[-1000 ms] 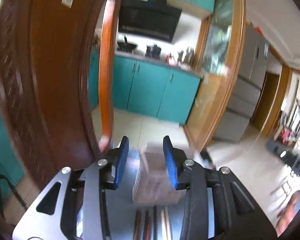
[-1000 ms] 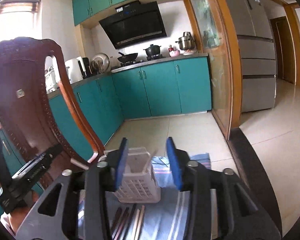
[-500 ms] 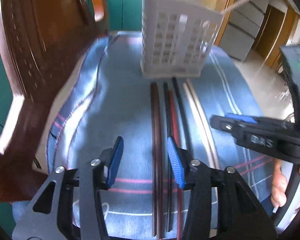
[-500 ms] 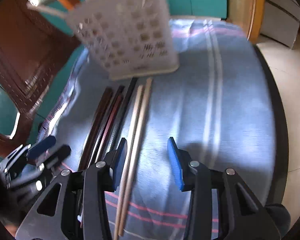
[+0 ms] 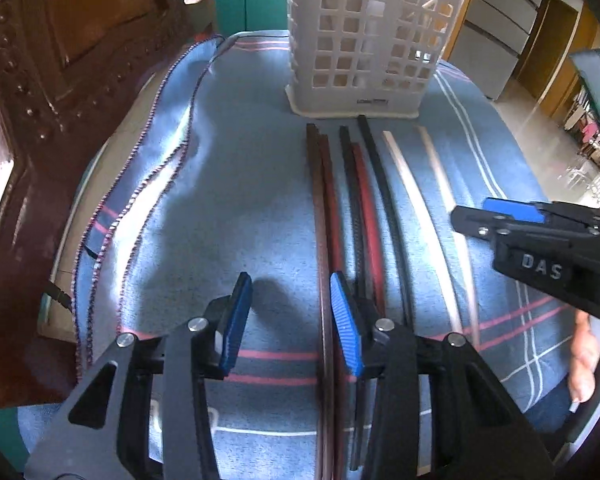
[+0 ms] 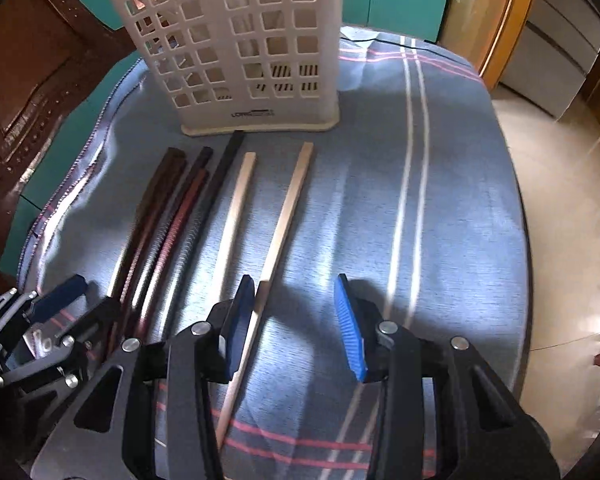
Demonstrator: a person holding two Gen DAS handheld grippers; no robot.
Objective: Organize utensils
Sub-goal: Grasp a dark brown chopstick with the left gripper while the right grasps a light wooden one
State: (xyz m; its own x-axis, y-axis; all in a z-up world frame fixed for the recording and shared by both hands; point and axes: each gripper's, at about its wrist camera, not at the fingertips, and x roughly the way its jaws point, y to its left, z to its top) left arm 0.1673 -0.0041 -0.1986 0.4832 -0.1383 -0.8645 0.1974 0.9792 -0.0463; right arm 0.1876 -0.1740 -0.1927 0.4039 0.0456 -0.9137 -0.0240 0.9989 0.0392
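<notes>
Left wrist view: a white basket (image 5: 370,40) stands upright at the far end of a blue cloth (image 5: 220,200) on a table. Seven chopsticks lie side by side on the cloth in front of it, far ends near or touching its base: dark brown pair (image 5: 320,208), black and red ones (image 5: 360,200), and two pale ones (image 5: 416,208). One or two pale sticks appear to stand in the basket already; the contents are otherwise hard to read.

Progress, as judged: early. All seven sticks remain to be loaded.

Left gripper (image 5: 290,320): fingers spread, holding nothing. It hovers low over the cloth. The dark brown pair runs just inside its right finger; bare cloth fills the rest of the gap.

Right gripper (image 6: 296,324): fingers spread, empty. The outermost pale stick (image 6: 284,216) passes just beside the inner face of its left finger, possibly touching; contact cannot be confirmed. The other pale stick (image 6: 236,204) lies outside that finger.

A wooden chair (image 5: 60,80) stands to the left of the table.
</notes>
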